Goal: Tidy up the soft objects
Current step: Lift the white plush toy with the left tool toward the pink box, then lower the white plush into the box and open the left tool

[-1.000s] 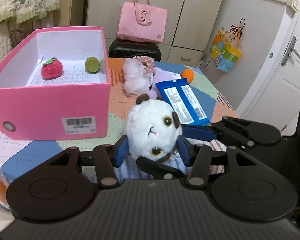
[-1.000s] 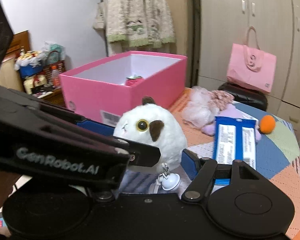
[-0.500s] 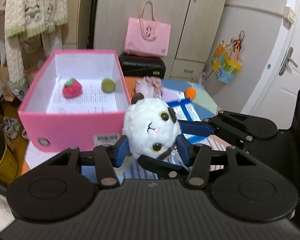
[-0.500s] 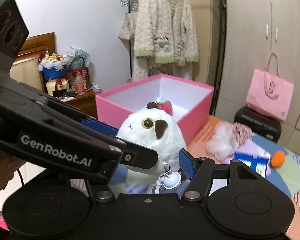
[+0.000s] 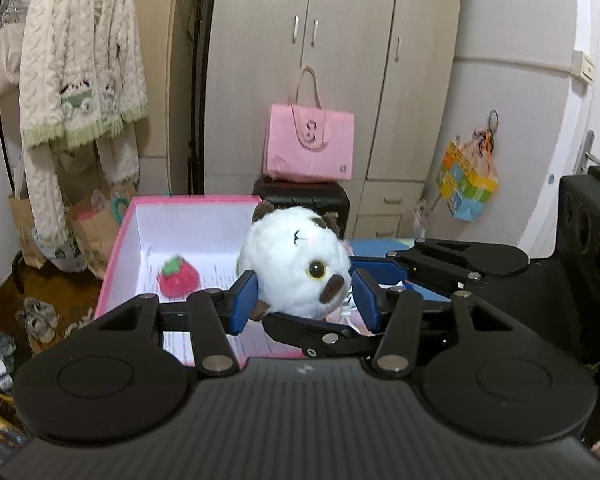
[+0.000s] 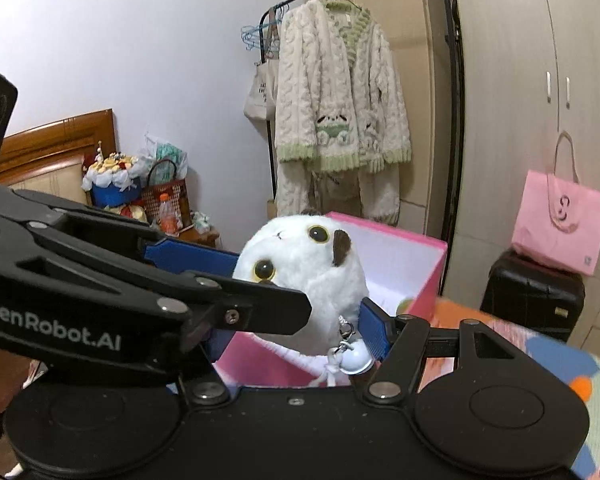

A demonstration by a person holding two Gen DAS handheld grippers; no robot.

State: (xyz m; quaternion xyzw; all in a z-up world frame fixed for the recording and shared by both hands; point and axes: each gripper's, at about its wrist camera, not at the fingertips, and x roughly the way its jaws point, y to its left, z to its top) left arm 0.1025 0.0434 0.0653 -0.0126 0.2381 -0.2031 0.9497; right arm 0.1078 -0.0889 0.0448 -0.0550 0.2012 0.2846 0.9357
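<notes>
So far only the strawberry plush (image 5: 178,280) lies inside the pink box (image 5: 118,248), while both my left gripper (image 5: 306,300) and right gripper (image 6: 300,312) clamp the white plush toy (image 5: 296,264) just above it, not yet dropped in.

The left gripper (image 5: 304,304) is black, with bright blue pads (image 5: 242,306) on its fingers and shiny round silver screws. The right gripper (image 6: 300,320) looks the same. White letters on one black arm spell GenRobot.AI.
</notes>
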